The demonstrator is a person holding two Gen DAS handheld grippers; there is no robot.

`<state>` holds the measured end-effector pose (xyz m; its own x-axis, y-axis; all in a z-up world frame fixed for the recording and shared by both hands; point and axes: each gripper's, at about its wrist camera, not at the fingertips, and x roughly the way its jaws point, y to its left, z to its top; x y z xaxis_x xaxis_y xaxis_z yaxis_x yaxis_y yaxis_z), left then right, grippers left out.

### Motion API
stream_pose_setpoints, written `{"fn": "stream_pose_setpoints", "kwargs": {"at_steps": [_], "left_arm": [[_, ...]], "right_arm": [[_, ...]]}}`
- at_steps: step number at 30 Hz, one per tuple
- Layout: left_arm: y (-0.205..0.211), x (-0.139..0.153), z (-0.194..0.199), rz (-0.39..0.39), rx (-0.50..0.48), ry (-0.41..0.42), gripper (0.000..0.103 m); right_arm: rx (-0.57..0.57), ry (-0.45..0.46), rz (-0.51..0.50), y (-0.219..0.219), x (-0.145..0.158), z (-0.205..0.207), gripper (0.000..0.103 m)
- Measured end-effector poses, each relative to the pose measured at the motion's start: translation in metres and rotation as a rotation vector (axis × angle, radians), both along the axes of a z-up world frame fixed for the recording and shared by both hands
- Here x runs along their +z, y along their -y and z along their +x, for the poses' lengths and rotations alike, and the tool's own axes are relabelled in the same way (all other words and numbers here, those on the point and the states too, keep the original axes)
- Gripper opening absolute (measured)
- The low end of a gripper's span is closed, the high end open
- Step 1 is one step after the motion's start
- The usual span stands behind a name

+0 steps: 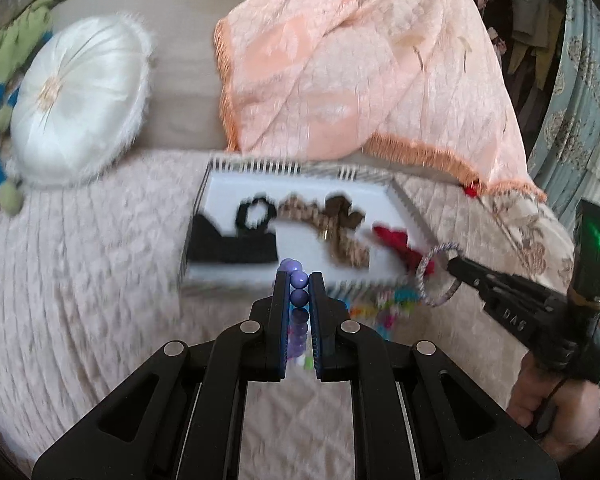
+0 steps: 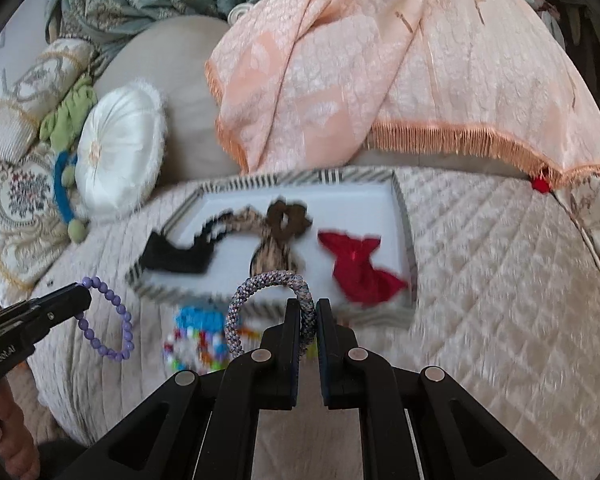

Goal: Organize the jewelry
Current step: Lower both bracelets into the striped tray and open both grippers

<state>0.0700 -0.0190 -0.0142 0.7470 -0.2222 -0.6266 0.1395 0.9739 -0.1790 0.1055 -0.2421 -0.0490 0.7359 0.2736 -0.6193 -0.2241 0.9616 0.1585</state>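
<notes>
- Two bracelets hung lifted above the bed: left gripper fingers clamped on a purple bead bracelet, right gripper fingers on a braided bangle.
- Ahead of both sat the striped tray; next, judging by the task, each needed carrying forward and releasing inside.

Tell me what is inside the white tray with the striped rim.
Inside the white striped-rim tray: a black scrunchie, a brown scrunchie over a leopard-print one, and a red scrunchie. The tray floor beneath them is hidden.
</notes>
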Motion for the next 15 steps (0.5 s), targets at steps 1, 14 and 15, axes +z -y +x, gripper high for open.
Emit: {"fn": "stream_pose_setpoints", "kwargs": {"at_steps": [1, 14, 15], "left_arm": [[0.001, 0.003, 0.008, -0.002, -0.001, 0.003, 0.008], [0.043, -0.016, 0.107, -0.092, -0.131, -0.09, 0.008], [0.047, -0.021, 0.113, -0.079, -0.142, -0.094, 0.008]], "right_arm": [[0.002, 0.009, 0.009, 0.001, 0.003, 0.008, 0.007], [-0.022, -0.058, 0.061, -0.014, -0.02, 0.091, 0.007], [-0.033, -0.084, 0.06, -0.014, -0.026, 0.096, 0.007]]}}
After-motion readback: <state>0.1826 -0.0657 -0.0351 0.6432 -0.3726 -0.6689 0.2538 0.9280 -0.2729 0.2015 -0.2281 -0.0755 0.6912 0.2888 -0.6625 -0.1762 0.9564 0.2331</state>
